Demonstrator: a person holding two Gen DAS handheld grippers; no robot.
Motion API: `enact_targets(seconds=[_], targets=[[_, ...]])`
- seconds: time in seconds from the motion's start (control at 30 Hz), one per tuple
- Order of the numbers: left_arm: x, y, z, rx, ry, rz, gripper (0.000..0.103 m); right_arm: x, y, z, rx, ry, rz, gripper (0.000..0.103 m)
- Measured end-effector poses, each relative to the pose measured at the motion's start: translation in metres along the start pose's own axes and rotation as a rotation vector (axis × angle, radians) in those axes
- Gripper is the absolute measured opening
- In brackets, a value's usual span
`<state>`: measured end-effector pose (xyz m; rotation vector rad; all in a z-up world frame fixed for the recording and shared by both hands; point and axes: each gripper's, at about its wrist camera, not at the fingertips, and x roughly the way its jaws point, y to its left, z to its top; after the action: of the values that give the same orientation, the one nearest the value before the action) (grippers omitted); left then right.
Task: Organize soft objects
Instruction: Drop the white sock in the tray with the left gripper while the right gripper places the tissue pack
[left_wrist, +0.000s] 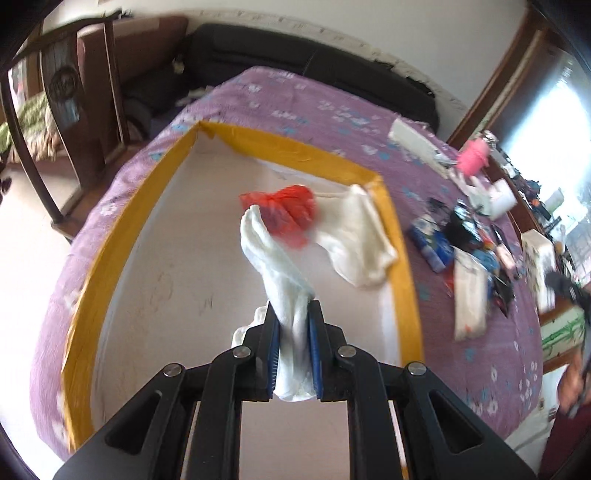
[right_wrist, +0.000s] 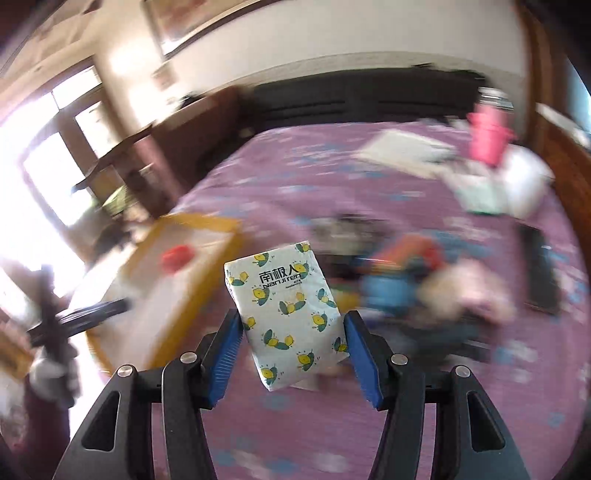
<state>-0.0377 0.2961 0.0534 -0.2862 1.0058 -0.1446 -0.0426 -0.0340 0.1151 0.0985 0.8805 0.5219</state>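
Observation:
My left gripper (left_wrist: 293, 312) is shut on a white sock (left_wrist: 273, 266), which sticks out past the fingertips over a white tray with yellow taped edges (left_wrist: 122, 236). In the tray lie a red plastic bag (left_wrist: 288, 206) and a second white sock (left_wrist: 354, 236), the sock against the far right edge. My right gripper (right_wrist: 291, 315) is shut on a white tissue pack with a yellow and green print (right_wrist: 288, 306). Its blue pads press both sides and hold the pack above the purple bedspread (right_wrist: 332, 424). The tray (right_wrist: 192, 295) shows blurred on the left.
A heap of small packets and wrappers (left_wrist: 465, 251) lies on the bedspread right of the tray, with a pink item (left_wrist: 472, 157) and a white box (left_wrist: 413, 138) beyond. A dark headboard (left_wrist: 295, 51) closes the far end. A wooden chair (left_wrist: 66, 110) stands at the left.

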Motion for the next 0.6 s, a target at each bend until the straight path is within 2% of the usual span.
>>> enact_targets(seconds=[0.13,0.27,0.3,0.33,0.4,0.5,0.6], targets=[[0.037,0.013,0.027,-0.052,0.066,-0.004,0.014,0.05,0.066,0.012,-0.09,0.061,0.07,0.061],[0.054,0.022,0.056,-0.081,0.032,0.028,0.018,0.098,0.114,0.017,-0.156,0.137,0.091,0.061],[0.055,0.025,0.061,-0.089,0.024,0.028,0.025,0.11,0.122,0.017,-0.167,0.157,0.09,0.061],[0.058,0.029,0.068,-0.108,0.017,0.02,0.039,0.119,0.128,0.017,-0.174,0.175,0.09,0.062],[0.056,0.036,0.072,-0.151,0.003,0.005,0.049,0.14,0.137,0.017,-0.186,0.216,0.086,0.062],[0.046,0.042,0.069,-0.165,-0.03,-0.034,0.05,0.167,0.144,0.017,-0.204,0.275,0.072,0.062],[0.028,0.044,0.058,-0.156,-0.06,-0.029,0.054,0.189,0.143,0.019,-0.216,0.308,0.024,0.062]])
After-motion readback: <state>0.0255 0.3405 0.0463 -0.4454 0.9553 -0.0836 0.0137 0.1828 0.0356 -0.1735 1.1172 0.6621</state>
